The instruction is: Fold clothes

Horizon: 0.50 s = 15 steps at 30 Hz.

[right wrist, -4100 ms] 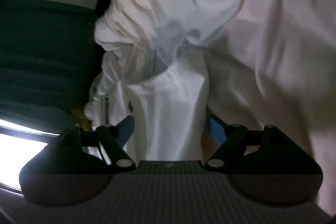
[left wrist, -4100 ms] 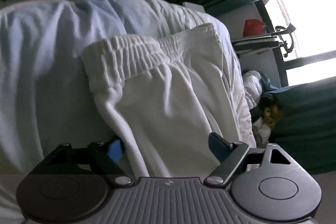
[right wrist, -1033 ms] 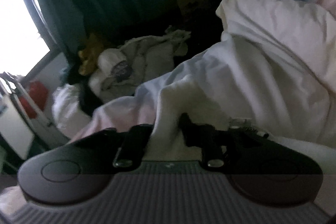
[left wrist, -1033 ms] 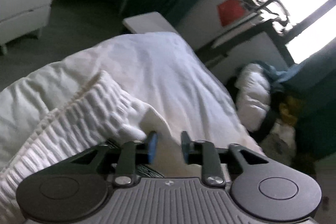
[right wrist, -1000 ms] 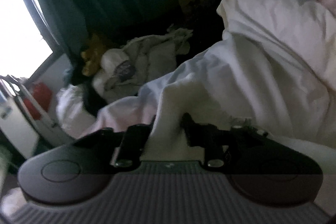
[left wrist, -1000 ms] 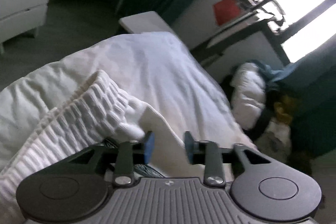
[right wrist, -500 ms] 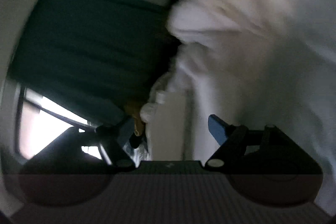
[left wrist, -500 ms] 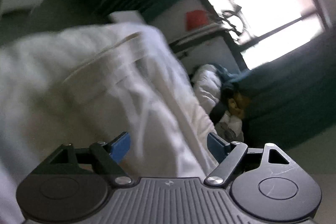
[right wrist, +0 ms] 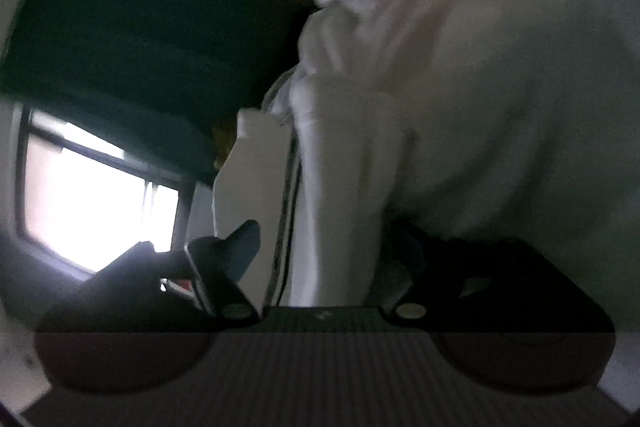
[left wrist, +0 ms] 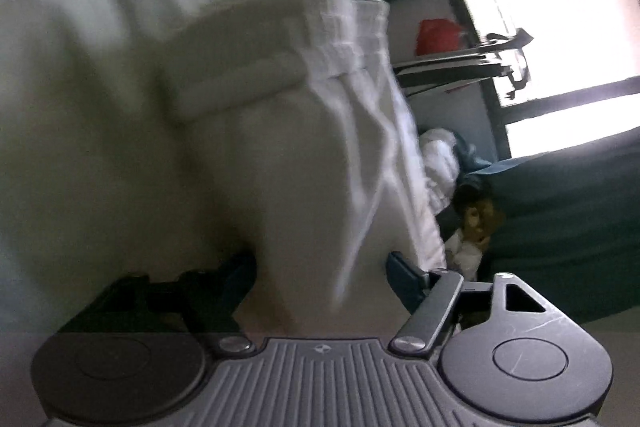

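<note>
Looking along my left tongs (left wrist: 320,267), spread wide, I see white shorts (left wrist: 304,131) bulging between them on the bed (left wrist: 80,27), hiding one fingertip. My right tongs (right wrist: 324,247) also gape; blurred white cloth, probably the same shorts, fills the gap.

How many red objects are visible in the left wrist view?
1. A red bag-like object sits on the grey shelf beside the bright window, right of the white elastic-waist garment. Others may be hidden.
</note>
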{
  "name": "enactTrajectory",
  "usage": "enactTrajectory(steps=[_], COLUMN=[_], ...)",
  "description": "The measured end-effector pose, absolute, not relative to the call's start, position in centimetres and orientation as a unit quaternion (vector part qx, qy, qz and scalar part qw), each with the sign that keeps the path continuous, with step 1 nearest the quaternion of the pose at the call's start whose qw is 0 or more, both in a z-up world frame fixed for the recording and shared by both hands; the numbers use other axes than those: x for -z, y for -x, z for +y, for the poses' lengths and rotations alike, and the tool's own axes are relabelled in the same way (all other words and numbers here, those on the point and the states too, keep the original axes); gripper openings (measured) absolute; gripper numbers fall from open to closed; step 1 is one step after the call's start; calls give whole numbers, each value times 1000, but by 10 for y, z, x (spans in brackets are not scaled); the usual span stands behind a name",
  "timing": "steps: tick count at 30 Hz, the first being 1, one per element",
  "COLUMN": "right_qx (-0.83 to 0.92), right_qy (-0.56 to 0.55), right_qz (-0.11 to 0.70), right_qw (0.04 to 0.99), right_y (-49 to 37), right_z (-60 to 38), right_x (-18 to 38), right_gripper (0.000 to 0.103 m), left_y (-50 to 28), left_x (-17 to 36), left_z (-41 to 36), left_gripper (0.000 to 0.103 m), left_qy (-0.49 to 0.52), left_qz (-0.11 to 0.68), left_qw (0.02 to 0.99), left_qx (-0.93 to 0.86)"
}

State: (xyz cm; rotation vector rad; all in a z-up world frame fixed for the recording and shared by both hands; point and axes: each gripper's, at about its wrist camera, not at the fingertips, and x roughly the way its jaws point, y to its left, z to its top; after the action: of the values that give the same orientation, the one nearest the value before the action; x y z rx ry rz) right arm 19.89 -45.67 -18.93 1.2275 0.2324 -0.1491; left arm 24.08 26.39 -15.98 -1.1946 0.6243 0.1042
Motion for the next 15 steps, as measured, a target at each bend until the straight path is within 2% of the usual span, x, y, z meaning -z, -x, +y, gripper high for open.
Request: enactTrajectory(steps=[3,4,5,6,7,8,10,11,15], right_qx=[75,85,94,100,104,108,108,107,117], right_qy=[-537,-527,-516,-510,-509,-510,-526,-532,-516], right_qz=[115,113,111,108,107,106,99,96,87], right_qw=[832,838,844,847,848,847,838,834,844], right_y=[-226,-231,-236,-239,-241,-243,-243,-241,-226], right_z=[-452,-451,-449,-447,-447,-447,-451,-453,-450], right_x=[191,191,191,191,191,191,191,190,174], right_gripper=[72,67,59,52,37,27,18,15,12], left_y=[-264,-271,-276,-281,-285,-287,-287,-287,-279], left_x=[164,164,161,156,151,146,132,122,81], left_z=[260,258,256,254,253,251,249,247,243], left_gripper=[65,60,52,49,43,33,22,18,13], left_qy=[543,535,525,515,505,502,505,497,475], left_qz=[291,293,293,291,295,296,294,294,277], left_qw=[784,788,794,801,805,806,802,807,825], left_qx=[-75,-86,-92,-96,-101,-107,-120,-124,-131])
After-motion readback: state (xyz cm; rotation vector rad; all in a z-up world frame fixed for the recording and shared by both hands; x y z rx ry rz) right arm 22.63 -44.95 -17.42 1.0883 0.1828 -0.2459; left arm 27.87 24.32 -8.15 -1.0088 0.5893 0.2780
